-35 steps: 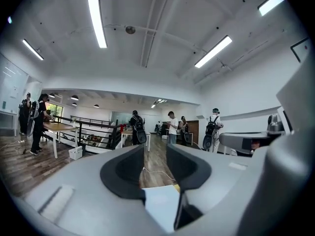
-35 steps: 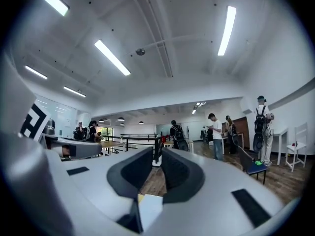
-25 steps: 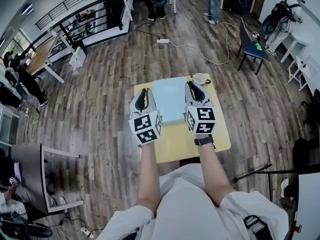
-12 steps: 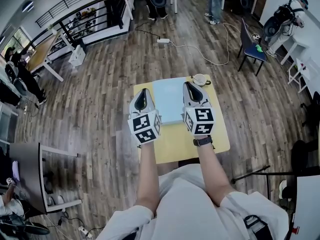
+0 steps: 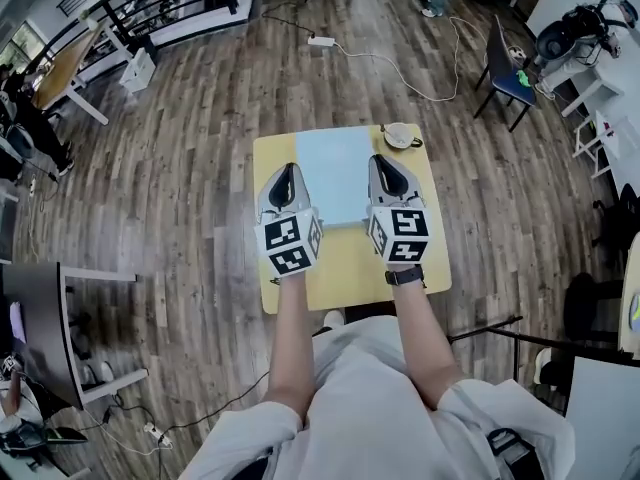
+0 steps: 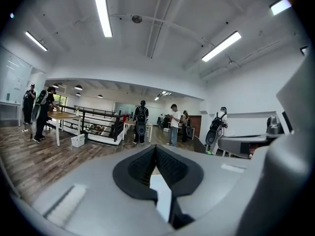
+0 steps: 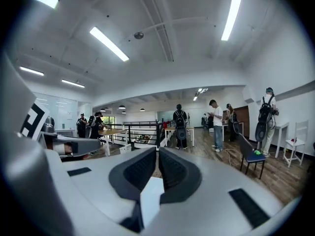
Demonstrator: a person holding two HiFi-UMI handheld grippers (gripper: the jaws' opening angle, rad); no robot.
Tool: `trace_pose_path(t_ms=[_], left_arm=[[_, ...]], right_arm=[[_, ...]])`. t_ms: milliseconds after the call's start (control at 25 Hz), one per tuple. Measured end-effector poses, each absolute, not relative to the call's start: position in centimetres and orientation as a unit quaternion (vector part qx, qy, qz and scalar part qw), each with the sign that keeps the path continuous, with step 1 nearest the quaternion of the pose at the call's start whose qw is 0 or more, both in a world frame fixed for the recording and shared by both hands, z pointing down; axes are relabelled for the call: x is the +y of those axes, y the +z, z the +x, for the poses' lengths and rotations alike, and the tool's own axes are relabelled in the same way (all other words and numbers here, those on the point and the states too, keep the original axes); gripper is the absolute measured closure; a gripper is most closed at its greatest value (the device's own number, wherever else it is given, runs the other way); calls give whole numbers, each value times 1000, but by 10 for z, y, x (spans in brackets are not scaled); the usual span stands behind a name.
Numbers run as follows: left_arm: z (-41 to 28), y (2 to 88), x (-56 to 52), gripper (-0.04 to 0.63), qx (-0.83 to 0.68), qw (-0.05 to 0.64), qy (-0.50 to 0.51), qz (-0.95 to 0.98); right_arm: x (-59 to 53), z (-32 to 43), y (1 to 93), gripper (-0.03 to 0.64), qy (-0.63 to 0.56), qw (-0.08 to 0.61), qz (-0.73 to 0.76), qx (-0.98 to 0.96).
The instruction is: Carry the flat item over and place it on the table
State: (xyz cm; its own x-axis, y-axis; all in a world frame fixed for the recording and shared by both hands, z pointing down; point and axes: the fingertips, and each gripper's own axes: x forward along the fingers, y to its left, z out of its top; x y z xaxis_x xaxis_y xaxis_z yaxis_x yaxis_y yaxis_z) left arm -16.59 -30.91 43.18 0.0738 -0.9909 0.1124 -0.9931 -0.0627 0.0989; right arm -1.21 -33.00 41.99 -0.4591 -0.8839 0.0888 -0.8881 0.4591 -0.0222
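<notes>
A pale blue flat item (image 5: 335, 173) lies level over the yellow table (image 5: 350, 278), reaching to the table's far edge. I cannot tell whether it rests on the top or hangs just above it. My left gripper (image 5: 287, 171) is shut on its left edge and my right gripper (image 5: 381, 164) on its right edge. In the left gripper view the left gripper (image 6: 155, 154) has a strip of the flat item (image 6: 160, 196) pinched low between its dark pads. The right gripper (image 7: 157, 157) shows the flat item (image 7: 150, 198) gripped the same way.
A cup on a saucer (image 5: 400, 135) stands at the table's far right corner. A power strip with a cable (image 5: 320, 40) lies on the wooden floor beyond. A chair with a blue seat (image 5: 505, 78) stands at right, a dark desk (image 5: 45, 323) at left. People stand far across the room.
The head view has shifted, so the table and the item sit a little higher and further left in the picture. Both grippers stay at the item's two edges.
</notes>
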Motion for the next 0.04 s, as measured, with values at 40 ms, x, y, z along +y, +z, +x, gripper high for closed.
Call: trace_pose_path(t_ms=[40], left_arm=[[-168,436,-318,584,-679,76,10,731]], right_arm=[[-338,-14,422,592,33,32,521,-853]])
